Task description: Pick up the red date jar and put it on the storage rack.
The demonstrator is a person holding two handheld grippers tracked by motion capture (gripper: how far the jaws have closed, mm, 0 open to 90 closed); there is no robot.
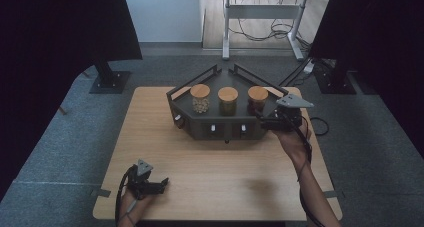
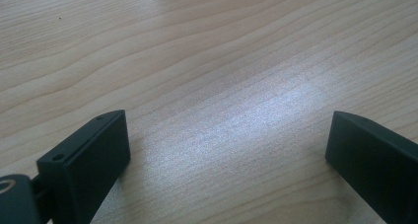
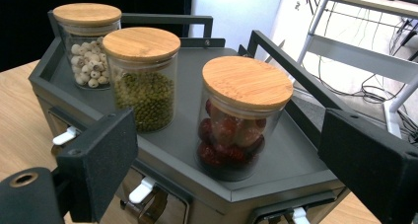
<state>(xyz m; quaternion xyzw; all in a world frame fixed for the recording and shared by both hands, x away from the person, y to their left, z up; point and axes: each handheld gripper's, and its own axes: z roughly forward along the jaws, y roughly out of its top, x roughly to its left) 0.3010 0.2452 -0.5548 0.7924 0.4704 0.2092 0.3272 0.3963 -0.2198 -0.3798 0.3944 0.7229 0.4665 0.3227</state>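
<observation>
— Wood grain runs pale and wavy across the worktop (image 1: 210,187); at its near left corner the left claw (image 1: 159,183) lies low over the boards, its flat black jaws standing wide apart with bare wood between them.

— And on the dark tray?

— The tray (image 3: 291,169) is an angular, matt grey metal stand with thin black rails at the back and small white latches on its front face. Three round clear glass jars stand on it in a row, each capped with a flat bamboo lid. The left jar (image 3: 88,46) holds pale, round seeds; the middle jar (image 3: 143,78) holds small green beans, packed tight.

— The right one?

— The right jar (image 3: 241,120) holds glossy dark red fruits and stands near the tray's front right edge. The right claw (image 3: 231,155) faces it from just in front; its blocky, grainy black jaws are spread wide, one at either side of the jar and apart from the glass, gripping nothing.
</observation>
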